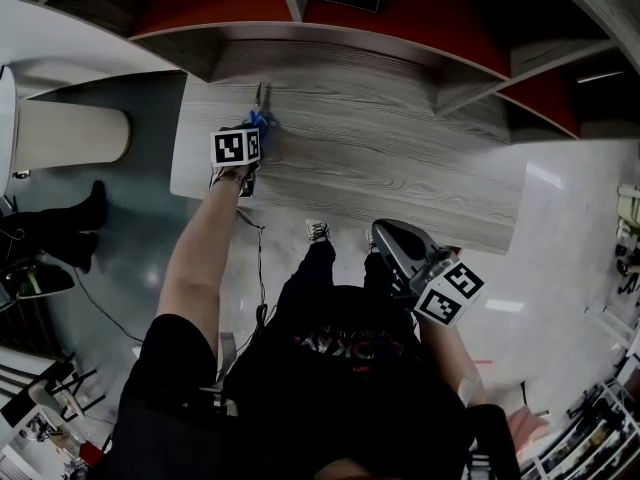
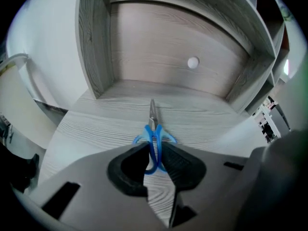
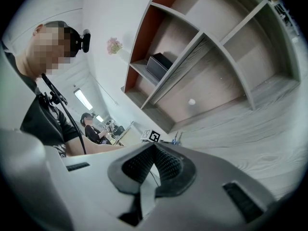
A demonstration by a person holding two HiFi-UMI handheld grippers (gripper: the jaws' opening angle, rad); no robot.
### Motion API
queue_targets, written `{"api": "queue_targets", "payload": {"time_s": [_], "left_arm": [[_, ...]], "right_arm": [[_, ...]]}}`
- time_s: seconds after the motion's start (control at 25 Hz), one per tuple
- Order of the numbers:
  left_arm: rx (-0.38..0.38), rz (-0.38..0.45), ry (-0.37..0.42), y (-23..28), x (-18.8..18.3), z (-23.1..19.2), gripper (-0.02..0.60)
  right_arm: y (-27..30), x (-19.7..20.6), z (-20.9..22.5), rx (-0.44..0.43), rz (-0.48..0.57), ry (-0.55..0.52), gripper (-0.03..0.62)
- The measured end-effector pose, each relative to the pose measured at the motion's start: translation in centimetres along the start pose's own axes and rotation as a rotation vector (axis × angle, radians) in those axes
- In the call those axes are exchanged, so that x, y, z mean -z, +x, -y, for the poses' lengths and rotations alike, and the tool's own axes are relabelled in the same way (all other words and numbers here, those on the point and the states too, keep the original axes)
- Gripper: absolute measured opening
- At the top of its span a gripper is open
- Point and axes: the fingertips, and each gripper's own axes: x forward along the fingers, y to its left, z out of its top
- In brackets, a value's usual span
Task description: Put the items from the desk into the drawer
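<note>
Blue-handled scissors (image 1: 261,108) (image 2: 153,129) lie on the grey wood desk (image 1: 400,158), near its far left corner, blades pointing at the back panel. My left gripper (image 1: 256,130) (image 2: 155,147) angles down over them, its pads closed against the two blue handle loops; the scissors still rest on the desk. The right gripper (image 1: 378,232) (image 3: 154,147) hangs off the desk's near edge, by the person's legs, shut with nothing between its pads. In the right gripper view the scissors (image 3: 177,139) show as a small blue shape beside the left marker cube.
Shelving with red back panels (image 1: 400,13) rises behind the desk. A white round knob (image 2: 193,62) sits on the back panel. A black box (image 3: 161,66) stands on a shelf. A beige cylinder (image 1: 70,133) is on the floor at left, another person's boot (image 1: 90,213) near it.
</note>
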Motion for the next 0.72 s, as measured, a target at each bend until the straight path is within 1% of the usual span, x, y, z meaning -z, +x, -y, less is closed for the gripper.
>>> {"api": "queue_targets", "payload": {"time_s": [0.08, 0.2, 0.4, 0.56, 0.72], "left_arm": [[0.036, 0.049, -0.013, -0.8, -0.7, 0.7, 0.092], [0.112, 0.124, -0.027, -2.2, -1.8, 2.4, 0.092], [0.230, 0.233, -0.026, -5.1, -3.9, 5.7, 0.092], [0.319, 0.296, -0.010, -7.3, -5.1, 8.3, 0.092], [0.399, 0.343, 0.030, -10.1, -5.9, 11.0, 0.092]], "right_arm": [[0.3, 0.0, -0.2, -0.006, -0.001, -0.005, 0.015], [0.7, -0.1, -0.5, -0.014, -0.002, -0.014, 0.015], [1.4, -0.3, -0.9, -0.019, 0.005, -0.029, 0.015], [2.3, -0.5, -0.9, -0.017, 0.015, -0.046, 0.015], [2.6, -0.9, -1.2, -0.006, 0.040, -0.063, 0.015]]}}
